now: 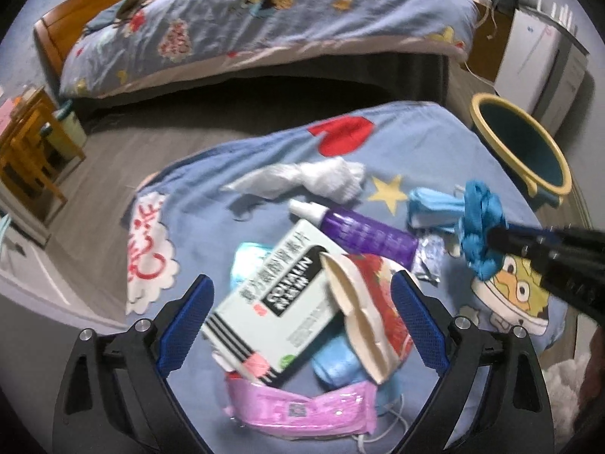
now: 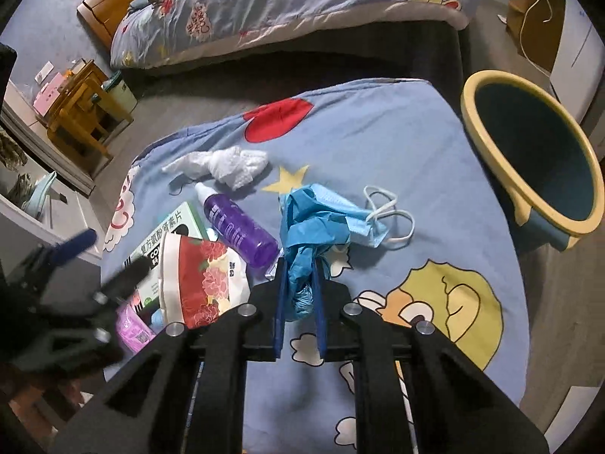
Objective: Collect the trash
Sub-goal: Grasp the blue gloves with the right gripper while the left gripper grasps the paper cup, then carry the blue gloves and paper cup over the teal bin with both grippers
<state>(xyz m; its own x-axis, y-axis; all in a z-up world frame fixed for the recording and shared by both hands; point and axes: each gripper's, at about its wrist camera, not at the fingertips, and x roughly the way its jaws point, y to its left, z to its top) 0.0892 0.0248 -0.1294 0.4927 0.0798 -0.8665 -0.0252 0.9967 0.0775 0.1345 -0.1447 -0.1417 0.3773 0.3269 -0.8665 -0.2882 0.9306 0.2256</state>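
Note:
Trash lies in a heap on a blue cartoon bedsheet (image 2: 397, 143). My right gripper (image 2: 300, 270) is shut on a crumpled blue plastic glove (image 2: 298, 227), which rests against a blue face mask (image 2: 359, 215). In the left wrist view the right gripper (image 1: 495, 235) comes in from the right with the blue glove (image 1: 480, 219) in its tips. My left gripper (image 1: 302, 321) hangs open over a white-green medicine box (image 1: 272, 302) and a red floral packet (image 1: 382, 302). A purple bottle (image 1: 370, 238), a white tissue wad (image 1: 314, 178) and a pink packet (image 1: 302, 408) lie around them.
A teal bin with a yellow rim (image 2: 537, 166) stands on the floor off the sheet's right edge. A second bed (image 2: 302, 7) runs along the back. A small wooden table (image 2: 83, 113) stands at the left, and a white appliance (image 1: 537, 60) at the back right.

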